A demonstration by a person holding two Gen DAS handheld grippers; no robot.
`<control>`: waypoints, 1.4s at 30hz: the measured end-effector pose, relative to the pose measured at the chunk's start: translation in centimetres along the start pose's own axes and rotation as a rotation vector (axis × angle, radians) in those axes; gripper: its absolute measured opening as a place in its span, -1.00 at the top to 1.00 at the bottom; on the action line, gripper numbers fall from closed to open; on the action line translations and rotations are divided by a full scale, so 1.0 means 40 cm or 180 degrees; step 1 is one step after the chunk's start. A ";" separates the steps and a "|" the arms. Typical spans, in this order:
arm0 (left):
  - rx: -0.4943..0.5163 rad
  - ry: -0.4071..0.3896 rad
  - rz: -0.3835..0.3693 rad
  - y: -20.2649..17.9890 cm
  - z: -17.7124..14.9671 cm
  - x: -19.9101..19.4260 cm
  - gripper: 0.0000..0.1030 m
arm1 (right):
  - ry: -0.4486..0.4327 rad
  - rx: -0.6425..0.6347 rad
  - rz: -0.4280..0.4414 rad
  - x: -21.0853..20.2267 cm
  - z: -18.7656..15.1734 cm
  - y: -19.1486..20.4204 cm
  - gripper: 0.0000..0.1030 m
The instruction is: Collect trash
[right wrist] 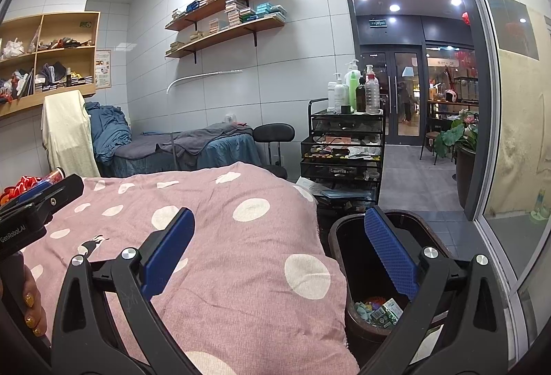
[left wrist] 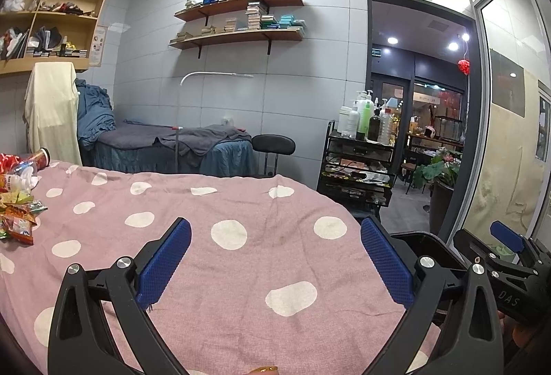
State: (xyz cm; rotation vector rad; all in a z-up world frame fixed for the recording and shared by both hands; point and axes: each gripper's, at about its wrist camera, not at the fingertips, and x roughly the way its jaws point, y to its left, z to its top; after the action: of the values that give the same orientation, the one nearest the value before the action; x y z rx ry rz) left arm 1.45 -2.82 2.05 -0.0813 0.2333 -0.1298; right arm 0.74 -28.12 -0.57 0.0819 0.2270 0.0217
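A heap of trash (left wrist: 17,202), with snack wrappers, a plastic bottle and a red can (left wrist: 42,157), lies at the far left of the pink dotted blanket (left wrist: 241,254). My left gripper (left wrist: 275,230) is open and empty above the blanket's middle, well right of the heap. My right gripper (right wrist: 280,220) is open and empty, over the bed's right edge. Its right finger (right wrist: 389,251) hangs over a dark trash bin (right wrist: 347,237) that holds a few wrappers (right wrist: 378,309). The right gripper also shows in the left wrist view (left wrist: 506,237). The left gripper (right wrist: 44,192) shows at the left of the right wrist view.
A black trolley (right wrist: 344,147) with bottles stands beyond the bin. A second bed (left wrist: 172,141) and a black stool (left wrist: 273,144) stand behind. A glass wall (right wrist: 509,99) runs along the right. A potted plant (right wrist: 461,141) is by the doorway.
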 end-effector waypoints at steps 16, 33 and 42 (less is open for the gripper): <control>0.0060 0.0000 0.0000 -0.009 -0.005 -0.003 -0.90 | 0.0012 0.0004 0.0004 0.004 -0.005 0.000 -0.89; 0.0054 0.0031 -0.0014 -0.015 -0.010 -0.007 -0.90 | 0.0048 0.0028 0.0002 0.015 -0.032 0.003 -0.89; 0.0065 0.0040 0.0017 -0.017 -0.013 -0.003 -0.90 | 0.0054 0.0030 0.0002 0.015 -0.027 0.003 -0.89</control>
State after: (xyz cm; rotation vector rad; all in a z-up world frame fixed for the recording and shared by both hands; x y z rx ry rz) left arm 1.13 -3.53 1.63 -0.0595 0.2448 -0.1274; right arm 1.09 -27.88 -1.74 0.0913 0.2440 0.0219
